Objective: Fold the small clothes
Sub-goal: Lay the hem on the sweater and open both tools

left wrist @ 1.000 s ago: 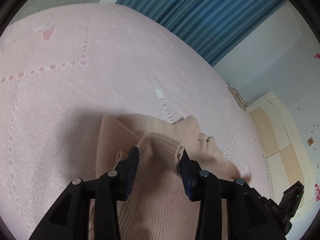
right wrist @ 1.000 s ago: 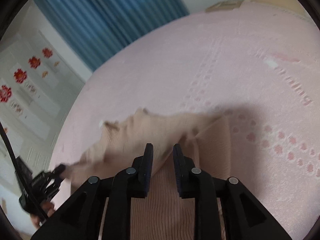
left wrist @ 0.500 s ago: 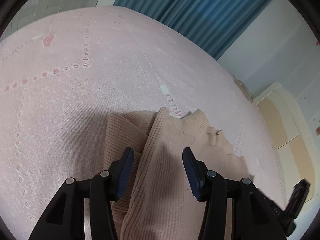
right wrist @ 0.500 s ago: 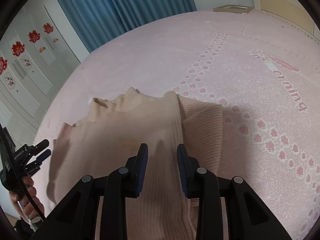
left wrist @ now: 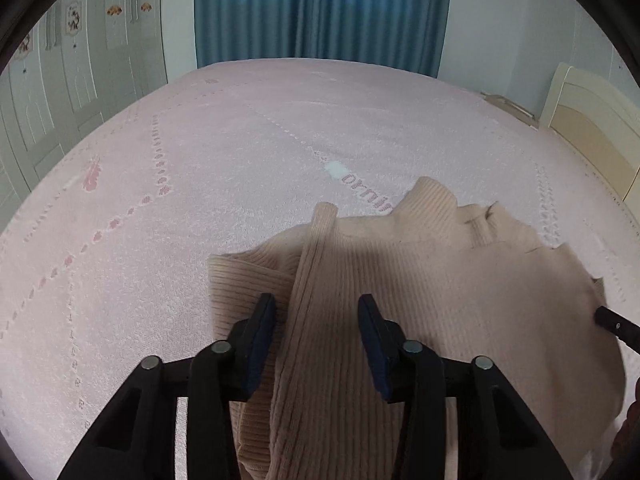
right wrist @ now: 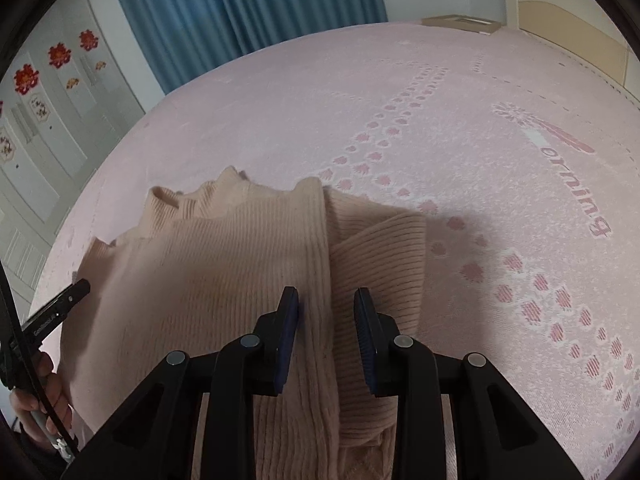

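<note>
Now my left tongs [left wrist: 316,320] have just narrowed yet stand apart over the beige ribbed sweater [left wrist: 420,280], gripping nothing; my right tongs [right wrist: 326,312] gape above it too, sweater flat on the pink bed [left wrist: 200,140].

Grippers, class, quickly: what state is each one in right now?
Left gripper: open over the sweater, jaws just closing, holding nothing.
Right gripper: open over the sweater, holding nothing.
</note>
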Tool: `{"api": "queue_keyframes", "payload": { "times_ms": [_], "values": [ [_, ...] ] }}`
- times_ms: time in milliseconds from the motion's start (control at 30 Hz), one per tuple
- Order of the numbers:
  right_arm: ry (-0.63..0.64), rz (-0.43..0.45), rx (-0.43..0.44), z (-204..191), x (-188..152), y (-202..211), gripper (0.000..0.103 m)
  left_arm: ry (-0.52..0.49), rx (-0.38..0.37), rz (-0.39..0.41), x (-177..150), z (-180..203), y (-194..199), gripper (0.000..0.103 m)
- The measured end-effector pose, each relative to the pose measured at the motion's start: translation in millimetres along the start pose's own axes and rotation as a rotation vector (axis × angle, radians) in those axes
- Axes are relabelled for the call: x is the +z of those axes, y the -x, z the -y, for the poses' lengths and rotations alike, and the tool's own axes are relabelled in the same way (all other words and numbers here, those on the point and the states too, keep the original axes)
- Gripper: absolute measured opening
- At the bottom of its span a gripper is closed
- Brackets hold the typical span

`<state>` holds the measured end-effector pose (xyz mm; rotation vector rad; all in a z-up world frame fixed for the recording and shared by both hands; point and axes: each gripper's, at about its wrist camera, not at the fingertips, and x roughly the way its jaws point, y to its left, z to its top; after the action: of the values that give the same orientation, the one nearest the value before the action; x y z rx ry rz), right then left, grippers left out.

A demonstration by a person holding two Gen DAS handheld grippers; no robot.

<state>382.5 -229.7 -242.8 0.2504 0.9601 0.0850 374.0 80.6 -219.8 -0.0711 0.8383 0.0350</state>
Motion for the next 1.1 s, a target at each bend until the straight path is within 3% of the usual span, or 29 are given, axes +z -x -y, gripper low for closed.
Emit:
{"api": "queue_keyframes", "payload": {
  "times_ms": [33,100,167,300,433,500,633,733,833,1033,1100],
  "values": [
    [0.012,0.001,0.007,-2.5,-1.2,-1.2,0.029,0.009,0.006,-0.001,-0.7,-1.8,-1.3,0.031],
    [0.049,-0.003,0.005,-10.4,-3.5,-5.8,0.021,0.046,-0.005,-0.015,-0.4,-9.1,-4.3,0.009],
    [0.079,0.032,-0.024,-17.1,-7.0,-5.2,0.009,0.090,-0.048,-0.019,-0.2,-18.1,-6.6,0.008],
    [0.083,0.134,-0.048,-18.0,-5.4,10.6,0.007,0.164,-0.070,0.046,3.9,-30.2,5.2,0.007],
    [0.013,0.093,-0.015,-4.2,-1.6,4.3,0.007,0.163,-0.043,0.046,2.4,-29.4,1.0,0.007],
    [0.058,0.021,-0.066,-6.7,-5.8,-13.8,0.008,0.135,-0.014,0.021,-1.6,-24.7,-6.5,0.011],
    [0.137,0.030,-0.111,-18.5,-6.2,-10.2,0.014,0.137,-0.035,-0.006,1.5,-26.4,-7.0,0.019],
    [0.115,0.039,-0.091,-15.3,-6.2,-2.1,0.015,0.177,-0.062,-0.012,1.6,-34.2,-2.8,0.023],
    [0.102,0.031,-0.085,-9.6,-8.1,4.0,0.016,0.216,-0.084,-0.026,-2.0,-40.7,2.8,0.038],
    [0.045,0.057,-0.063,-3.9,-21.4,38.1,0.016,0.192,-0.118,-0.042,-29.6,-38.6,37.2,0.040],
    [0.036,0.090,-0.007,-5.6,-29.7,57.3,0.018,0.152,-0.101,-0.023,-35.5,-30.6,52.4,0.041]
  ]
}}
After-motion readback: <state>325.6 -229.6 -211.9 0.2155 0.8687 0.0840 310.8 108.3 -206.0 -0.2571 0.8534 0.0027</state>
